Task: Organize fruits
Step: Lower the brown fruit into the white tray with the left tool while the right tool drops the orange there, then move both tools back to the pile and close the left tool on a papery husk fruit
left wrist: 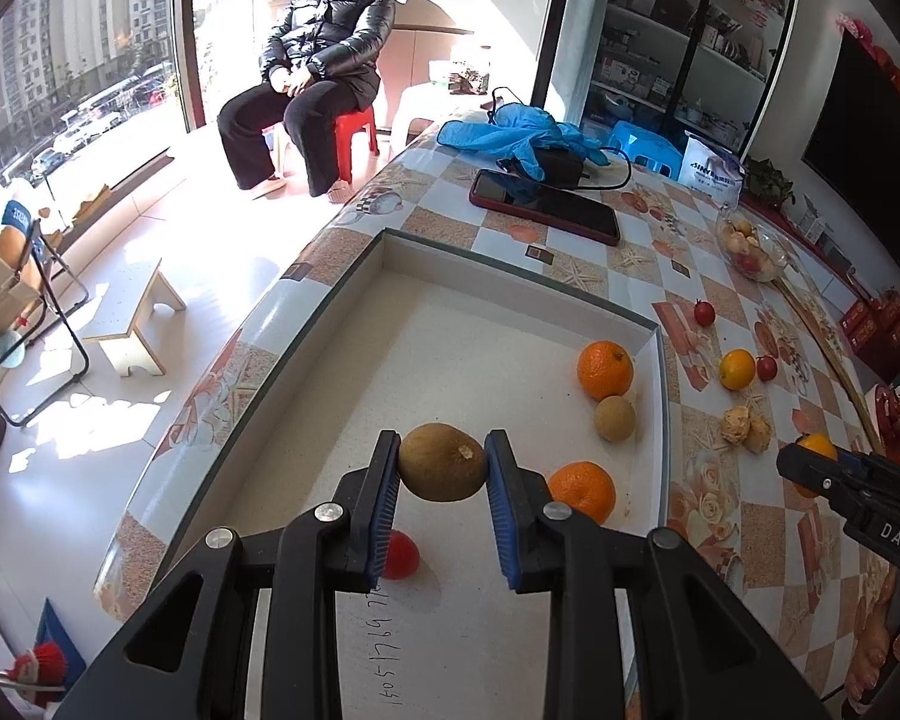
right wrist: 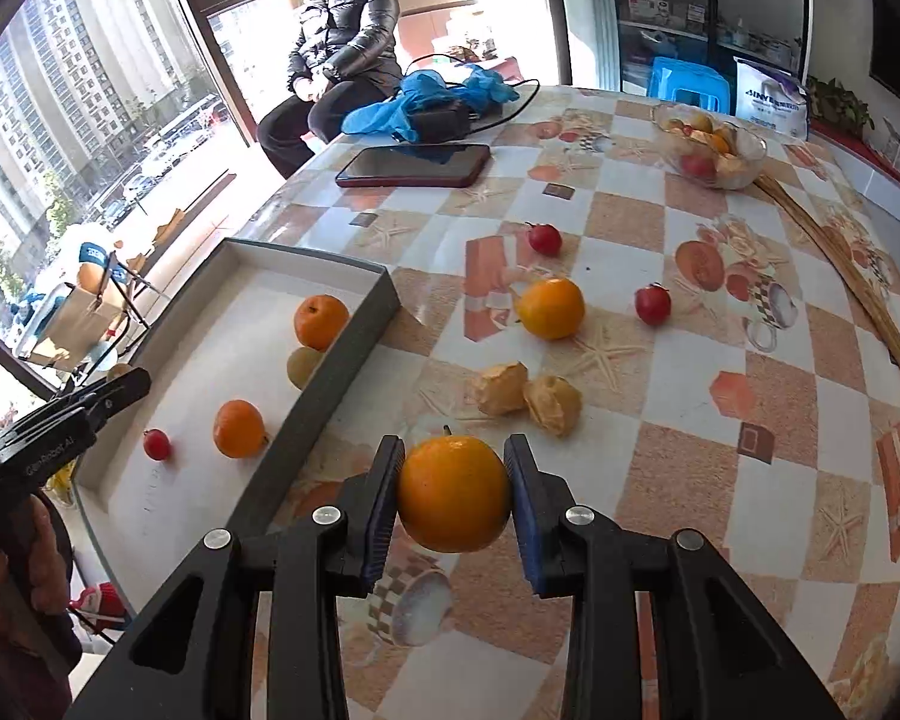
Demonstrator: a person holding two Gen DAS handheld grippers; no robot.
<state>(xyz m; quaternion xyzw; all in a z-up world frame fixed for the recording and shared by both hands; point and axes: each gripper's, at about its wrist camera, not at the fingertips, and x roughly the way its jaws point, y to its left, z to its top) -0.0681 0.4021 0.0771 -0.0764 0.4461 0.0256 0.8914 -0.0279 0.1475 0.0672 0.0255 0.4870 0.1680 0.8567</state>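
Jaws of the left gripper (left wrist: 443,463) are clamped on a brown kiwi (left wrist: 443,462), held over the white tray (left wrist: 513,273) where two oranges (left wrist: 605,369), a small tan fruit (left wrist: 614,418) and a red one (left wrist: 403,553) lie. Those of the right gripper (right wrist: 453,493) pinch a yellow-orange citrus (right wrist: 453,493) above the tiled counter (right wrist: 690,432), just beside the tray's edge. Another citrus (right wrist: 551,308), two red fruits (right wrist: 653,303) and two pale husked ones (right wrist: 528,396) sit loose on the counter.

Under my left claw (left wrist: 443,463) the white box (left wrist: 510,276) floor lies bare toward its far and left walls; two oranges (left wrist: 605,369), a brown fruit (left wrist: 614,418) and a red one (left wrist: 401,553) crowd its right side. Ahead of my right claw (right wrist: 453,493), two peel pieces (right wrist: 525,396) block the desk (right wrist: 690,438).
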